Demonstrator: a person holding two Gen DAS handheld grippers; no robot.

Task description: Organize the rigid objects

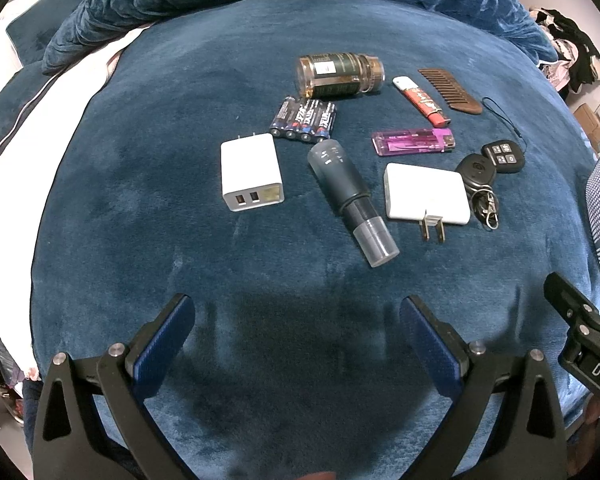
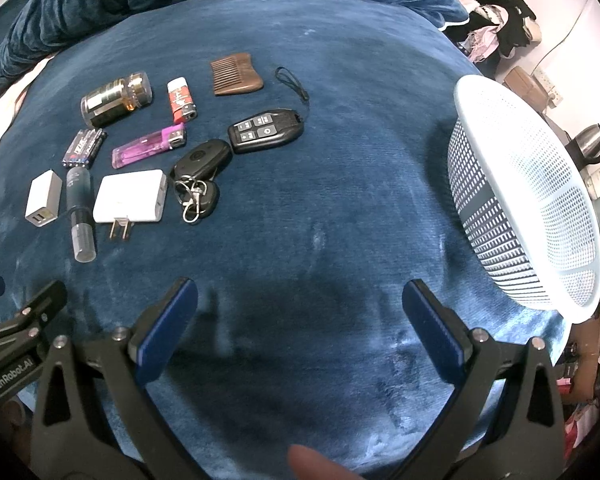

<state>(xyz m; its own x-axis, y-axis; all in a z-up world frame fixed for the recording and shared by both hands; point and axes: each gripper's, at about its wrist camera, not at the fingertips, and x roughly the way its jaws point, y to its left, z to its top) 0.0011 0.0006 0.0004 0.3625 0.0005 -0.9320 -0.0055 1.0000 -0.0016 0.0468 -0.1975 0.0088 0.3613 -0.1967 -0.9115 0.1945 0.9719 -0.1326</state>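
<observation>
Both the left gripper (image 1: 296, 316) and the right gripper (image 2: 300, 300) hover with jaws spread wide and empty above the near part of the blue bed (image 2: 340, 160). The rigid items lie clustered at the left: white charger (image 1: 252, 172), battery pack (image 1: 304, 120), amber bottle (image 1: 340, 74), purple lighter (image 1: 414, 142), wooden comb (image 2: 236, 74), black key fob (image 2: 266, 130). The white basket (image 2: 520, 184) stands far right. All look light and stiff; the smooth lighters may slip, so pinch their flat sides. "GenRobot.AI" reads on the gripper body
</observation>
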